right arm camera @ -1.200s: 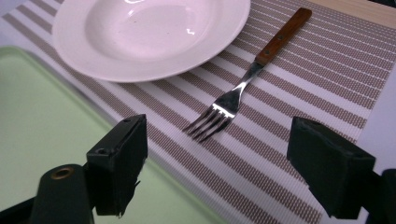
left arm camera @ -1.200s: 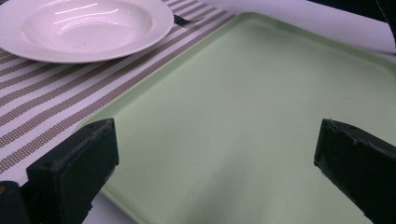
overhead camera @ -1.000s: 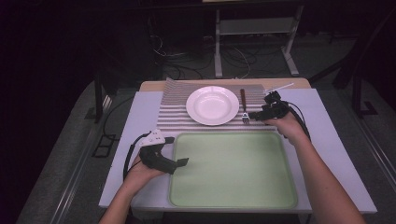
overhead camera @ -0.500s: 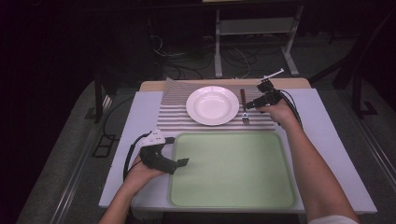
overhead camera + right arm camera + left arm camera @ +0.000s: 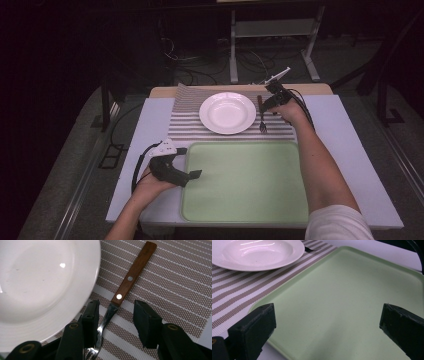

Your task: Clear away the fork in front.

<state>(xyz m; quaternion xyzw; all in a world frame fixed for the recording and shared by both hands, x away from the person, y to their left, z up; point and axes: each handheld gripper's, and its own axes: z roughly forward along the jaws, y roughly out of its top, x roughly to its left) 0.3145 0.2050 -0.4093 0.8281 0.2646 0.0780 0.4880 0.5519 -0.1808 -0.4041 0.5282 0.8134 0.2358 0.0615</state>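
Note:
A fork (image 5: pixel 130 275) with a brown wooden handle lies on the striped placemat (image 5: pixel 185 122), just right of the white plate (image 5: pixel 227 112). My right gripper (image 5: pixel 115 317) is down over the fork (image 5: pixel 261 117). Its jaws are open and stand on either side of the metal neck, with the left jaw close to the plate's rim (image 5: pixel 82 300). My left gripper (image 5: pixel 192 173) rests at the left edge of the pale green tray (image 5: pixel 245 185). It is wide open (image 5: pixel 324 330) with nothing but tray surface (image 5: pixel 342 295) between its jaws.
The placemat and tray lie on a white table (image 5: pixel 345 145). The plate (image 5: pixel 257 252) sits beyond the tray's far left corner. Dark floor, cables and a metal stand (image 5: pixel 270 30) lie behind the table.
My right gripper has moved away from the tray's far right corner, farther back and left, and come down over the fork. The left gripper has stayed still.

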